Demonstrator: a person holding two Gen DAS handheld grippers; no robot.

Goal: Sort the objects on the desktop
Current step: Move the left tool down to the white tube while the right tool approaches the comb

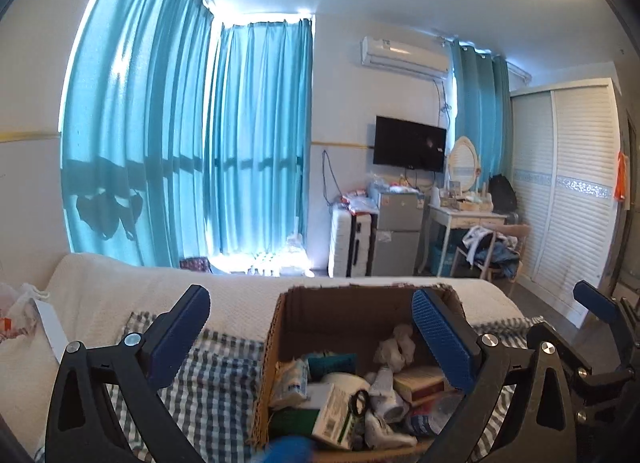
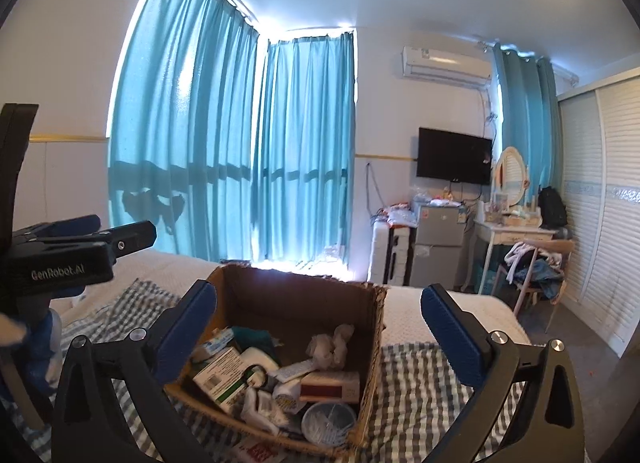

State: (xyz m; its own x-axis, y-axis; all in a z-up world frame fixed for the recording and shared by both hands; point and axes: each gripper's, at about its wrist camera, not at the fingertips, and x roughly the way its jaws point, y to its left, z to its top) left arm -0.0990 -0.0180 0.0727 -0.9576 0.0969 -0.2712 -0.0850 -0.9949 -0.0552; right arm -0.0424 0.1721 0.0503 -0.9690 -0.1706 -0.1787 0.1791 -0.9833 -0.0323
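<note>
Both grippers, L (image 1: 312,333) & R (image 2: 320,327), spread wide, empty, above full cardboard box (image 2: 298,297) on checked cloth (image 2: 420,387).

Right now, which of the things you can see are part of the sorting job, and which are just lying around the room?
Part of the job:
cardboard box
green-and-white carton
crumpled tissue
round tub of cotton swabs
left gripper and right gripper, both open and empty

Just lying about:
checked cloth
television
small fridge

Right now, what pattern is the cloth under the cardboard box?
Grey-and-white gingham check on the cloth under the cardboard box; clearest in the right wrist view.
</note>
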